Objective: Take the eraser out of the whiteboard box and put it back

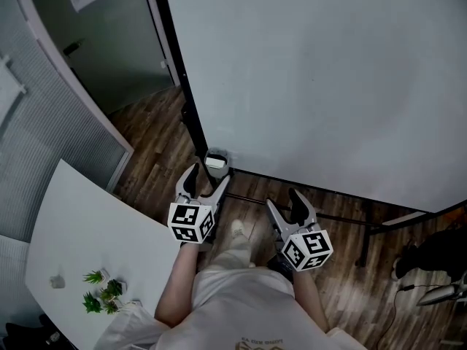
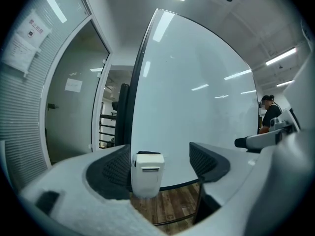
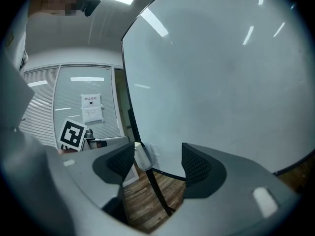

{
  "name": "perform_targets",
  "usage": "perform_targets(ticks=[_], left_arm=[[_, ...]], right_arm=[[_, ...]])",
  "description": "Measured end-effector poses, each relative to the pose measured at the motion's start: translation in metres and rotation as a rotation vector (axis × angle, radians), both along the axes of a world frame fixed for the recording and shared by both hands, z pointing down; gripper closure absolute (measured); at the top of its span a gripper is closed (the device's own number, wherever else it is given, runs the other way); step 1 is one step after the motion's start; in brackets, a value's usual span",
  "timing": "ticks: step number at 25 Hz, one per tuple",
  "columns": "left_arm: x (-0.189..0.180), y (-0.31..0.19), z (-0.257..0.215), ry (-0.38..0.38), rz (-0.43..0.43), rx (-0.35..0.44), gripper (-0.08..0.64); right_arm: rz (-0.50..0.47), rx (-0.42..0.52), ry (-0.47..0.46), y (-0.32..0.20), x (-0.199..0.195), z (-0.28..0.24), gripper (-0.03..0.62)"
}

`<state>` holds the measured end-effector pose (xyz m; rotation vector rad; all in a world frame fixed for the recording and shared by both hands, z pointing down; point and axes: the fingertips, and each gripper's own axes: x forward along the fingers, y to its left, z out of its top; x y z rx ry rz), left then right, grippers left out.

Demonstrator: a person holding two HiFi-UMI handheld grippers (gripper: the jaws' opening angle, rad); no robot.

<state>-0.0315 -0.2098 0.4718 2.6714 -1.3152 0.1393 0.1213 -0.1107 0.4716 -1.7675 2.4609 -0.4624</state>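
Eraser sits in the box. The left gripper faces it with jaws spread, seemingly to grab it. The right gripper hangs spread and empty.

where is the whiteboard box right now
In the head view the box sits at the whiteboard's lower left corner, just ahead of the left gripper; the left gripper view shows it between the open fingers, beside the left one.
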Motion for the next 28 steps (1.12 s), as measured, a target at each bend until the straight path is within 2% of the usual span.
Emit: perform_targets(ticks=[7, 12, 28], left_arm=[[0.002, -0.017, 0.003, -0.005, 0.002, 0.001, 0.202], [0.009, -0.028, 0.009, -0.071, 0.008, 0.020, 0.204], [0.018, -0.053, 0.021, -0.120, 0.013, 0.002, 0.237]], right_arm=[[-0.010, -0.015, 0.018, -0.019, -0.003, 0.002, 0.291], [-0.021, -0.028, 0.027, -0.033, -0.003, 0.004, 0.291], [-0.040, -0.065, -0.001, -0.060, -0.005, 0.020, 0.293]])
